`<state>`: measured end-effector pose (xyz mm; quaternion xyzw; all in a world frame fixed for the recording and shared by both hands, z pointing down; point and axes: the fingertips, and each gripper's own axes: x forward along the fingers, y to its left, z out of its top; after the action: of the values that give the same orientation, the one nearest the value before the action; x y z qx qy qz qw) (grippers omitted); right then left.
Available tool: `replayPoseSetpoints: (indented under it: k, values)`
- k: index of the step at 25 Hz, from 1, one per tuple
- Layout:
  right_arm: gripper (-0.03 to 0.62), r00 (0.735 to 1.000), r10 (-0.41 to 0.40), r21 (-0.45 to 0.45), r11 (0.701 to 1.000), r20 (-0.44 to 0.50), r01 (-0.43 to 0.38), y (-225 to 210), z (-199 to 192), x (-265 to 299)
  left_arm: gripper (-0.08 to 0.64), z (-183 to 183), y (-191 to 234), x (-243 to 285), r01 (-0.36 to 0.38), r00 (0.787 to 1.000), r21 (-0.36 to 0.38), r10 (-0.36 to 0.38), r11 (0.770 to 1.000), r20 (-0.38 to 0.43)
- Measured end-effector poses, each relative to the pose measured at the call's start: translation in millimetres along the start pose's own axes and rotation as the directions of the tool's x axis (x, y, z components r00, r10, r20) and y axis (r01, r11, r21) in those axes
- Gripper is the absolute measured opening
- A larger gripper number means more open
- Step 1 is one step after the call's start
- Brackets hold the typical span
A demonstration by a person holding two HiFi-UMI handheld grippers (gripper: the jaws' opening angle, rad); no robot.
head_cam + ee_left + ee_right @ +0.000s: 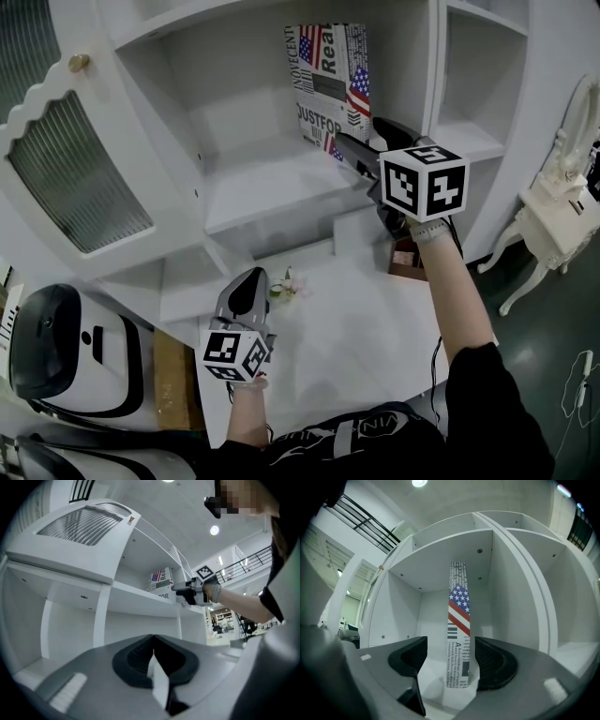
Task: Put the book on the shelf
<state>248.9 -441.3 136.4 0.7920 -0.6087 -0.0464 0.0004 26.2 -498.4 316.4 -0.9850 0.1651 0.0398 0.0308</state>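
book point(328, 84) is standing upright on the shelf point(272, 187) in the open compartment of the white cabinet, toward the back right, with its narrow flag-printed edge facing out. right gripper point(449, 663) is level at the shelf, jaws spread wide. the book's edge sits in the gap, but there is daylight on both sides and neither pad presses on it, so it's a release, not a grip. my read: the place step is effectively done and the wide gap is there so the pads clear the edge on the way out. the next move should be a straight pull back along the jaw line; any sideways drift would clip the book. risk: it has no neighbour to brace it, and i can't tell if it touches the back wall, so a nudge could tip it. left gripper point(247, 286) is low over the tabletop point(347, 319), well apart from the shelf, jaws together with nothing between them. it looks parked out of the way since this job needs one hand.
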Motion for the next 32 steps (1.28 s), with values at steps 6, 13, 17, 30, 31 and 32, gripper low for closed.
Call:
replayPoseSetpoints:
  k: [6, 13, 17, 30, 31, 32]
  values:
    - [0.305, 1.000, 0.010, 0.011, 1.000, -0.005, -0.010, 1.7, -9.5, -14.3, 0.000, -2.5, -4.5, -1.9, 0.006, 1.000, -0.007, -0.006, 1.000, -0.005]
    - [0.213, 1.000, 0.030, 0.023, 0.999, -0.005, -0.030, 3.2, -20.3, -33.1, 0.000, -4.8, -5.3, -4.3, -0.002, 1.000, -0.008, 0.002, 1.000, -0.012]
    - [0.164, 0.999, 0.043, 0.034, 0.999, -0.005, -0.042, 5.3, -29.4, -41.0, 0.000, -6.5, -5.8, -4.6, -0.004, 1.000, -0.007, 0.004, 1.000, -0.013]
    - [0.041, 0.997, 0.073, 0.033, 0.997, -0.013, -0.073, 18.6, -63.0, -61.3, 0.000, -13.6, 1.3, -13.6, -0.035, 0.999, -0.013, 0.035, 0.999, -0.029]
    - [0.035, 0.997, 0.077, 0.036, 0.996, -0.012, -0.077, 19.6, -64.4, -62.8, 0.000, -13.0, 2.1, -14.7, -0.038, 0.999, -0.011, 0.038, 0.999, -0.029]
    - [0.031, 0.997, 0.080, 0.039, 0.996, -0.010, -0.080, 20.7, -65.5, -64.4, 0.000, -12.4, 2.9, -15.7, -0.041, 0.999, -0.009, 0.041, 0.999, -0.028]
